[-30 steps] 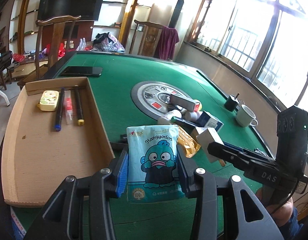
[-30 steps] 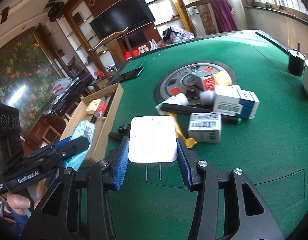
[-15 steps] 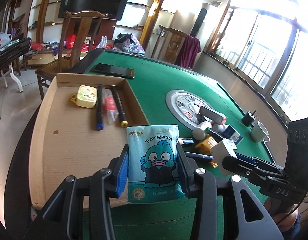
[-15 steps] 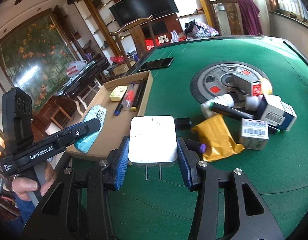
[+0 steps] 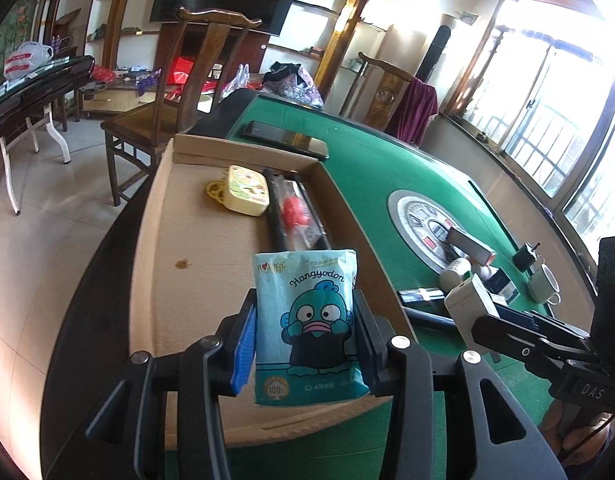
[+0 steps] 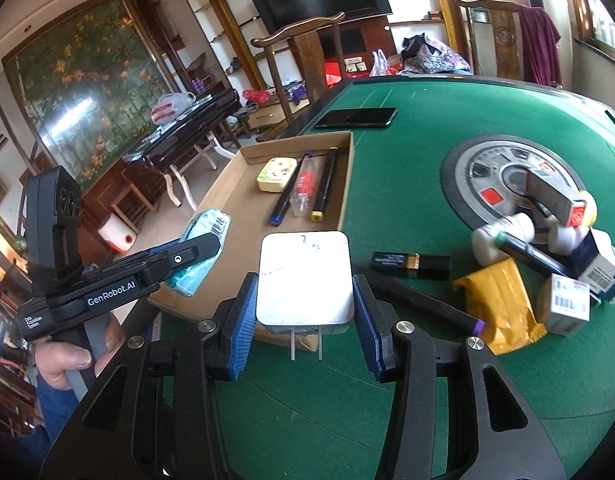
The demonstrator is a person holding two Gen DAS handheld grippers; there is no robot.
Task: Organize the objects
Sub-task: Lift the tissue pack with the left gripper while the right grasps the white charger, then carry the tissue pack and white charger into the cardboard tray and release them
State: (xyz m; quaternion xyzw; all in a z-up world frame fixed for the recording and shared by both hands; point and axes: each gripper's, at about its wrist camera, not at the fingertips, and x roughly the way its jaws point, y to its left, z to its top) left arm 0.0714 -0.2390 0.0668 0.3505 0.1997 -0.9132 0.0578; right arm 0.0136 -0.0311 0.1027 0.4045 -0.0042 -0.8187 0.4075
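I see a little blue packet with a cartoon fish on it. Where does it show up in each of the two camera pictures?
Left wrist view: the blue tissue packet sits bottom centre, front facing us, clamped in the left gripper over the cardboard tray.
Right wrist view: the same packet is at left, seen edge-on, over the tray's near corner.
Shared landmark: the yellow case at the tray's far end.
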